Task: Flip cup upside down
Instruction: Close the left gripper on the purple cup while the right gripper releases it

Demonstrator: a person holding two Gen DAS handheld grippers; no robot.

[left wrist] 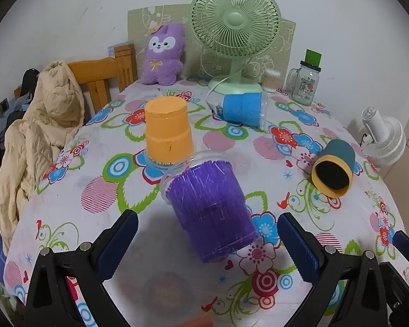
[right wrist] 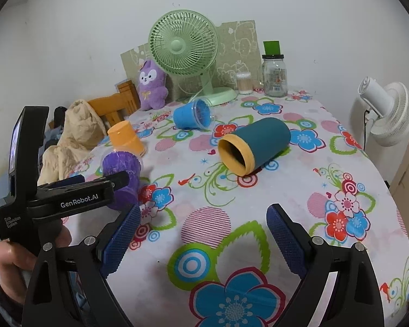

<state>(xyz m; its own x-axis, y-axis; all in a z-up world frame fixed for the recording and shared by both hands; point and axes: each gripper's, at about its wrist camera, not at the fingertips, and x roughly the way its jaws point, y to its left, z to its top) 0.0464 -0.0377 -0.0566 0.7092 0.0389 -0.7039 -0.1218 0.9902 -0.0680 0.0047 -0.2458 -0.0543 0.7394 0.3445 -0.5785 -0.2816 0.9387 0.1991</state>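
Note:
A purple cup (left wrist: 212, 209) lies on its side on the flowered tablecloth, right in front of my left gripper (left wrist: 207, 245), which is open with the cup between and just beyond its blue pads. The cup also shows in the right wrist view (right wrist: 121, 175), partly hidden behind the left gripper's body. An orange cup (left wrist: 167, 133) stands upside down behind it. A blue cup (left wrist: 242, 109) and a teal cup with a yellow rim (left wrist: 334, 171) lie on their sides. My right gripper (right wrist: 203, 234) is open and empty above the cloth, near the teal cup (right wrist: 255, 145).
A green desk fan (left wrist: 234, 30), a purple plush toy (left wrist: 163, 54), a cotton-swab jar (left wrist: 271, 81) and a glass mason jar (left wrist: 305, 84) stand at the table's back. A white fan (left wrist: 384, 139) is off the right edge. A beige jacket (left wrist: 38, 125) hangs on a wooden chair at the left.

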